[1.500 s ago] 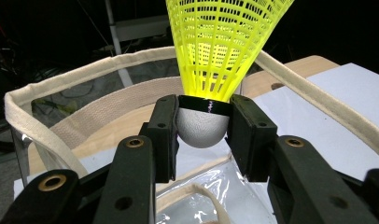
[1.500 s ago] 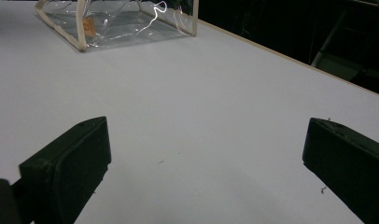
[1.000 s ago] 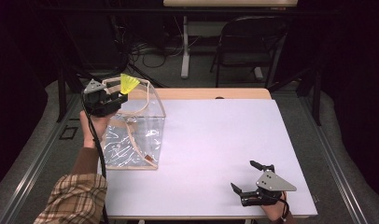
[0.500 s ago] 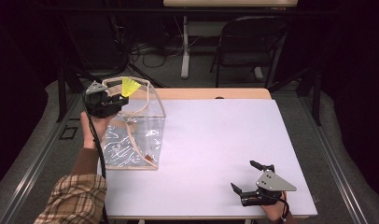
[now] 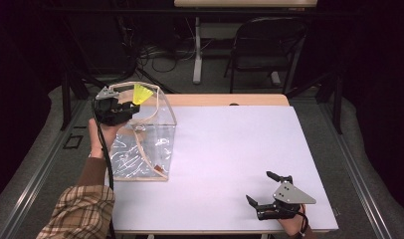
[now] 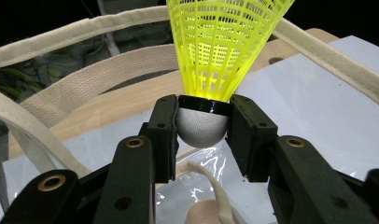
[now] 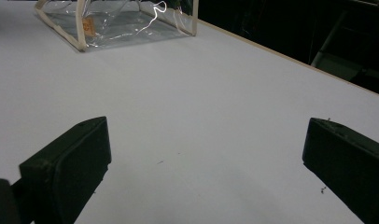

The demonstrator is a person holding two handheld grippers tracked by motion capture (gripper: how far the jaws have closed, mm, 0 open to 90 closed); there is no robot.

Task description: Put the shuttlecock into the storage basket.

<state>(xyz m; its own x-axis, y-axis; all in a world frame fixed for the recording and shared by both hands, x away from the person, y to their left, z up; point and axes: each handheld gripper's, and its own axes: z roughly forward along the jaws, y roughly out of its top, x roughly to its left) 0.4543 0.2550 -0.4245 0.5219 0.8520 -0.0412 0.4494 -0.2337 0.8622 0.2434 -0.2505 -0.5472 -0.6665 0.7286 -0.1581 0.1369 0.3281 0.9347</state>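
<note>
My left gripper [image 6: 202,128] is clamped on the yellow shuttlecock [image 6: 215,51] at its cork, over the clear bag [image 5: 140,149]. V. light, skirt crushable, so grip cork only. Right gripper [image 5: 262,201] idle w/ jaws spread.

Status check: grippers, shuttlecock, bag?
Left gripper shut on shuttlecock, over clear bag opening. Right gripper open, idle on table. Nothing in the way.

**Setting: laboratory or recording studio workspace**

White-topped table [image 5: 230,149] stands on grey carpet within a dark, black-draped room. Loose cables [image 5: 160,52] lie on the floor behind. A folding chair [image 5: 262,47] and second table's leg [image 5: 196,50] stand beyond.
</note>
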